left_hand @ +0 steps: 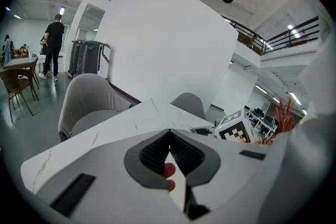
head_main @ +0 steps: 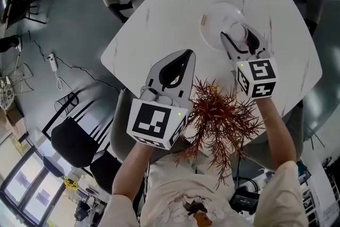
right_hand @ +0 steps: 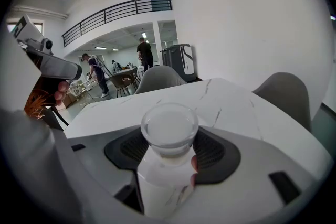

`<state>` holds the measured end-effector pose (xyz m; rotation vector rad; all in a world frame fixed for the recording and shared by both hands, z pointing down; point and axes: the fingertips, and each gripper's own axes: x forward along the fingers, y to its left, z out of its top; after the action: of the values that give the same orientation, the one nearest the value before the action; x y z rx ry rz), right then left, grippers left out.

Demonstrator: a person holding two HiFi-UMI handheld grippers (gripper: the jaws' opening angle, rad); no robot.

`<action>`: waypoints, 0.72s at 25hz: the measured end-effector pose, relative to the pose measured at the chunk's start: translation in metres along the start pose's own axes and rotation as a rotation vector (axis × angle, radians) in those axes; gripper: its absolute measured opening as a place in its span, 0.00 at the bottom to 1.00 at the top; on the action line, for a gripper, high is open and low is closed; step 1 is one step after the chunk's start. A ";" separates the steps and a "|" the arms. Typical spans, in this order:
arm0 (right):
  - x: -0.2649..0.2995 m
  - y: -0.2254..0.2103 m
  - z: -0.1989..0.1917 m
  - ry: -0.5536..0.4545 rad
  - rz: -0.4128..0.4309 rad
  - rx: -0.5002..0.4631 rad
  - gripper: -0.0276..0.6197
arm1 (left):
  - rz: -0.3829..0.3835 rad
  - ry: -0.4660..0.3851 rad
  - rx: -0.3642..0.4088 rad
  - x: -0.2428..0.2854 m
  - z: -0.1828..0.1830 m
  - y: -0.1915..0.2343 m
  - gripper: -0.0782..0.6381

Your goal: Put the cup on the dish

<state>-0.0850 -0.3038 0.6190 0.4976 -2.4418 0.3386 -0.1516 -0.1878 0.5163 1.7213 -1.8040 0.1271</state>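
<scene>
Right tongs (head_main: 241, 40) clamped on upright cup (right_hand: 169, 131), over white dish (head_main: 215, 21) on marbled surface (head_main: 159, 24), contact with dish unclear; left tongs (head_main: 187, 55) closed, empty, above surface's near edge, apart from dish.

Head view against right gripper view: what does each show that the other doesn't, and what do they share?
Only the head view shows the white dish beneath the cup, and the marker cube on the right gripper. Only the right gripper view shows the cup's clear open rim close up, plus a balcony railing and people standing far behind. Both show the right gripper shut on the cup, over the white marbled table.
</scene>
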 end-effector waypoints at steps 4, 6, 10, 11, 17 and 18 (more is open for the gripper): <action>0.002 0.003 0.003 -0.011 -0.017 -0.050 0.45 | -0.001 0.000 0.000 0.000 0.000 0.001 0.11; 0.002 0.005 0.003 -0.014 -0.026 -0.066 0.45 | 0.000 0.001 -0.001 -0.001 0.000 0.000 0.11; 0.001 0.004 0.006 -0.022 -0.019 -0.033 0.45 | -0.005 0.001 -0.003 -0.001 0.001 -0.002 0.11; 0.001 0.005 0.007 -0.022 -0.020 -0.029 0.45 | -0.005 0.000 -0.004 -0.002 0.002 -0.002 0.11; -0.006 0.006 0.004 -0.012 -0.015 0.028 0.45 | -0.008 -0.001 -0.012 -0.007 0.003 -0.006 0.11; -0.009 0.007 0.005 -0.013 -0.015 0.036 0.45 | -0.008 -0.002 -0.012 -0.008 0.004 -0.007 0.11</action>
<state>-0.0838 -0.2971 0.6083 0.5355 -2.4472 0.3749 -0.1472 -0.1835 0.5069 1.7208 -1.7951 0.1107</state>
